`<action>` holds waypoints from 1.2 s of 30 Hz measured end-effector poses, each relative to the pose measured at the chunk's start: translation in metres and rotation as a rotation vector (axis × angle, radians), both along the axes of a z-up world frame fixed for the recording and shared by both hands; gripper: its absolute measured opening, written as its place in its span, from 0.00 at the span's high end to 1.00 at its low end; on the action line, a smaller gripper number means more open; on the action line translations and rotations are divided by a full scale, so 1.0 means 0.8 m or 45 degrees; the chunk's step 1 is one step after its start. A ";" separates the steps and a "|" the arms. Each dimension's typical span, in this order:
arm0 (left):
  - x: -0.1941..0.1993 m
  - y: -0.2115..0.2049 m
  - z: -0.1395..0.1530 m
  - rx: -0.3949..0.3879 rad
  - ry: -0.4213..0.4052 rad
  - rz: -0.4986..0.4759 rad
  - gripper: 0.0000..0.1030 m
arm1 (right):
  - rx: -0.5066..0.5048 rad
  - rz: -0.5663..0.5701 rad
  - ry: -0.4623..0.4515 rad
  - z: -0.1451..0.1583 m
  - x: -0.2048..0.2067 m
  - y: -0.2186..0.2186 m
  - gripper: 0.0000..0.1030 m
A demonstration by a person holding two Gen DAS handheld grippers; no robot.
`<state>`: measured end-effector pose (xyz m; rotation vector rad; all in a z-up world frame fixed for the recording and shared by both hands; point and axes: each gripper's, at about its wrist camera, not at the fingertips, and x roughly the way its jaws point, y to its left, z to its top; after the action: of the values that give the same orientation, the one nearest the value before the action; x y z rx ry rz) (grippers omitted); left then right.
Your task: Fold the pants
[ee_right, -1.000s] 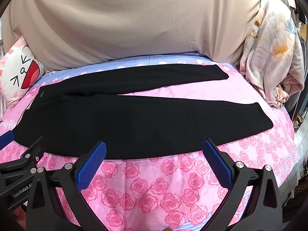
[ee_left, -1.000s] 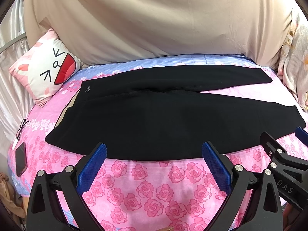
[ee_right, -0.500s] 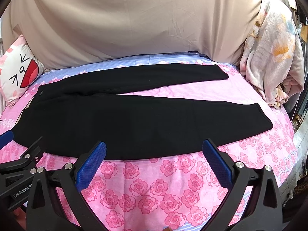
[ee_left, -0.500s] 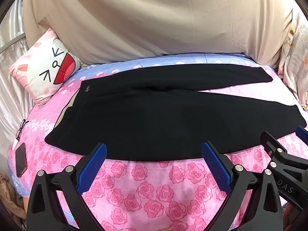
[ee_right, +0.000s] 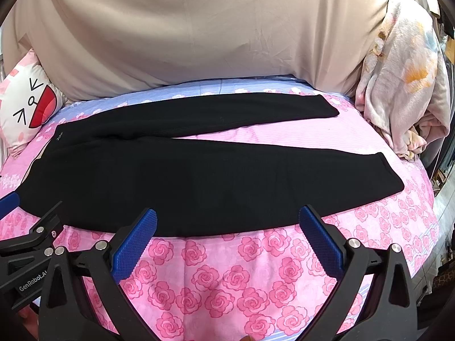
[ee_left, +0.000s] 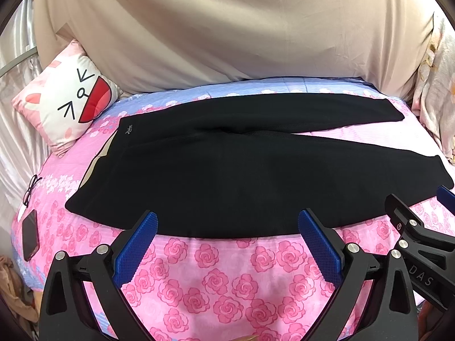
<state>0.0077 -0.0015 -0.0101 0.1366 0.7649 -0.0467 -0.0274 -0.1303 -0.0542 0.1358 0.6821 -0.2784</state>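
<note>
Black pants (ee_left: 227,170) lie flat on the bed, waistband to the left, both legs spread apart and running right; they also show in the right wrist view (ee_right: 199,176). My left gripper (ee_left: 227,227) is open and empty, hovering at the pants' near edge. My right gripper (ee_right: 227,224) is open and empty, over the near edge of the front leg. Each gripper shows at the side of the other's view: the right one in the left wrist view (ee_left: 421,227), the left one in the right wrist view (ee_right: 25,227).
The bed has a pink rose cover (ee_left: 227,278). A cartoon-face pillow (ee_left: 68,99) sits at the back left. A phone (ee_left: 30,234) and glasses (ee_left: 30,190) lie at the left edge. A floral blanket (ee_right: 403,85) is heaped at the right. A beige sheet (ee_left: 227,28) hangs behind.
Both grippers have drifted very slightly; the pants sit a touch lower in the views. Nothing was grasped or moved.
</note>
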 end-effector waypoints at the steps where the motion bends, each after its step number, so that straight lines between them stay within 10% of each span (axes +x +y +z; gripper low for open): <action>1: 0.000 0.000 0.000 -0.001 0.000 -0.001 0.05 | 0.000 0.000 0.000 0.000 0.000 0.000 0.05; 36: 0.014 0.001 -0.008 -0.031 0.049 -0.013 0.05 | 0.000 0.023 0.025 -0.016 0.008 -0.001 0.05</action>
<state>0.0185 -0.0010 -0.0164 0.1164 0.8021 -0.0683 -0.0206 -0.1310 -0.0669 0.1271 0.7029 -0.2627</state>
